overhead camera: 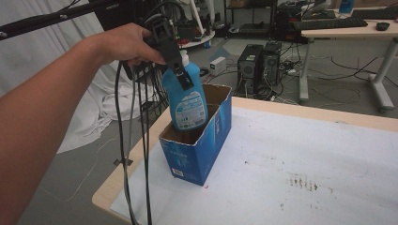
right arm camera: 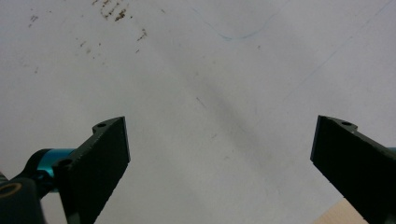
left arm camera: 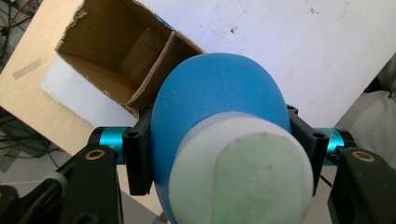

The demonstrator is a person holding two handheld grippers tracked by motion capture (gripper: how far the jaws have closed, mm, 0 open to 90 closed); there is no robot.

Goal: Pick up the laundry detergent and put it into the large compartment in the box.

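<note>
Blue plastic with a white cap, the bottle (overhead camera: 187, 101) is held upright by its shoulders, its base lowered into the open top of a blue cardboard box (overhead camera: 206, 140) at the table's (overhead camera: 305, 159) left edge. It is clamped between the jaws of the left gripper (left arm camera: 219, 144). The right gripper (right arm camera: 219, 154) is seen spread wide over the white tabletop, nothing between its jaws.

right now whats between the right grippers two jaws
Nothing. The right gripper stands wide open, and the right gripper view shows bare white table cover in the gap, with a few brown specks farther off.
</note>
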